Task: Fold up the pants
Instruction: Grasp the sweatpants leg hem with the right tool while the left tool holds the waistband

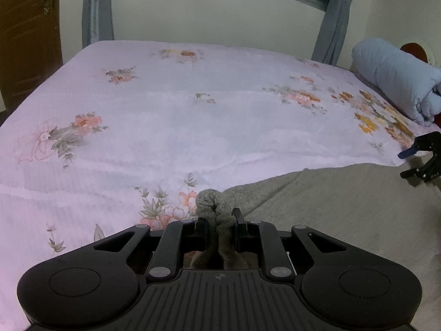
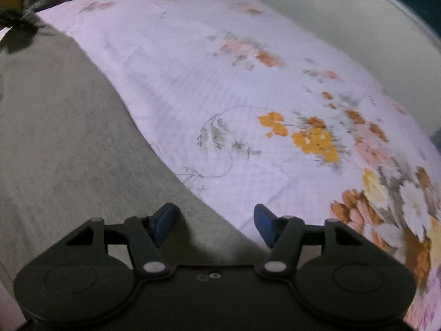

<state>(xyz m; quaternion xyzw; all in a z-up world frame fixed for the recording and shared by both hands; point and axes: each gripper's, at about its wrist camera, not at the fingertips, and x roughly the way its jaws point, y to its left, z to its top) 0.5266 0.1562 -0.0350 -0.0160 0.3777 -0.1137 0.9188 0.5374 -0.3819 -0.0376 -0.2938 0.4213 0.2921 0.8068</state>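
Grey-beige pants (image 1: 344,207) lie spread on the bed, filling the near right of the left wrist view and the left side of the right wrist view (image 2: 69,138). My left gripper (image 1: 219,218) is shut on a bunched grey ribbed end of the pants (image 1: 210,200), which sticks up between its fingers. My right gripper (image 2: 215,220) is open and empty, its blue pads just above the pants' edge. It also shows at the right edge of the left wrist view (image 1: 410,162), open over the far end of the pants.
The bed has a pale pink floral sheet (image 1: 165,110). A rolled light blue blanket (image 1: 397,80) lies at the far right of the bed. A wall, window and grey curtains (image 1: 96,8) stand behind; a wooden door (image 1: 27,35) is at left.
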